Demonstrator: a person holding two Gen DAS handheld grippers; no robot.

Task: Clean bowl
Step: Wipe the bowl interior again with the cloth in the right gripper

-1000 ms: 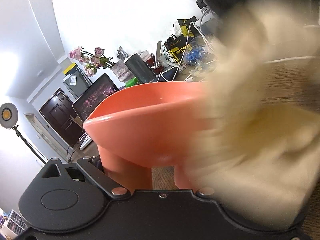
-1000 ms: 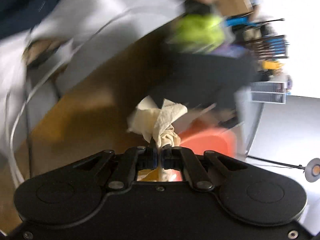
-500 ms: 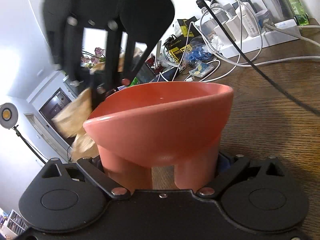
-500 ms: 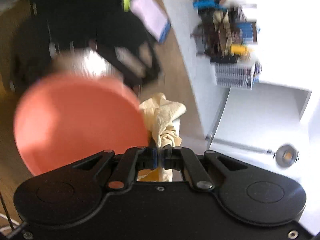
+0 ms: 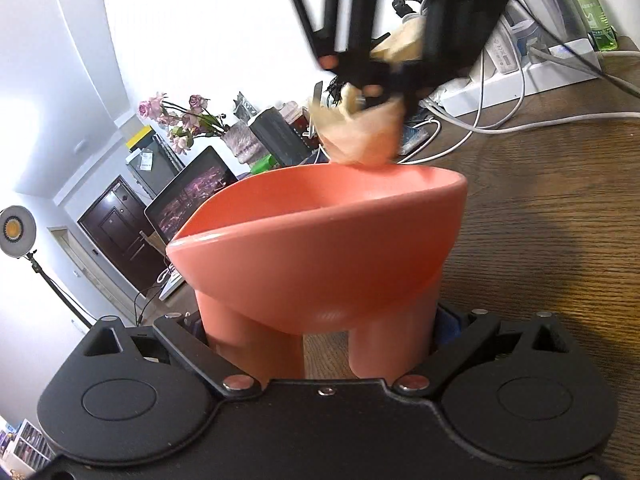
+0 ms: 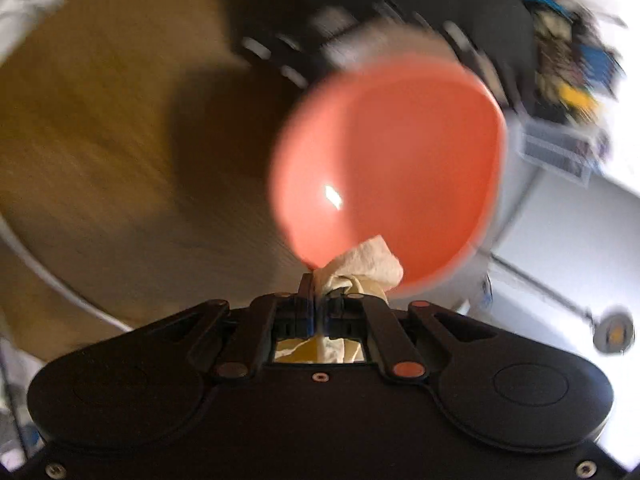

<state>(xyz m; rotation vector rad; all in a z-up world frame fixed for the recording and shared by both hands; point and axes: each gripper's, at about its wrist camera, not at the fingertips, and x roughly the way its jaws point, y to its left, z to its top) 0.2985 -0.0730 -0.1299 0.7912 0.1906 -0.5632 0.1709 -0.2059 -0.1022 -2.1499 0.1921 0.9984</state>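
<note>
A salmon-orange bowl (image 5: pixel 320 248) on stubby legs fills the left wrist view. My left gripper (image 5: pixel 324 332) is shut on the bowl, its fingers clamped against the outer sides of the two near legs. Above the bowl's far rim hangs my right gripper (image 5: pixel 376 88), shut on a crumpled cream cloth (image 5: pixel 360 136) whose lower end reaches the rim. The right wrist view is blurred. It looks down into the bowl (image 6: pixel 392 160), with the cloth (image 6: pixel 364 268) bunched in front of the right gripper (image 6: pixel 318 296) at the bowl's near edge.
The bowl is over a dark wooden table (image 5: pixel 560 220). At the back right lie a white power strip with cables (image 5: pixel 520 84) and a green bottle (image 5: pixel 592 12). Farther back are a lit screen (image 5: pixel 192 196), a vase of flowers (image 5: pixel 176 116) and a lamp (image 5: pixel 16 232).
My right gripper has swung with the cloth from the bowl's left side to above its far rim. In the right wrist view the bowl has shifted from left to centre-right. The left gripper has stayed put.
</note>
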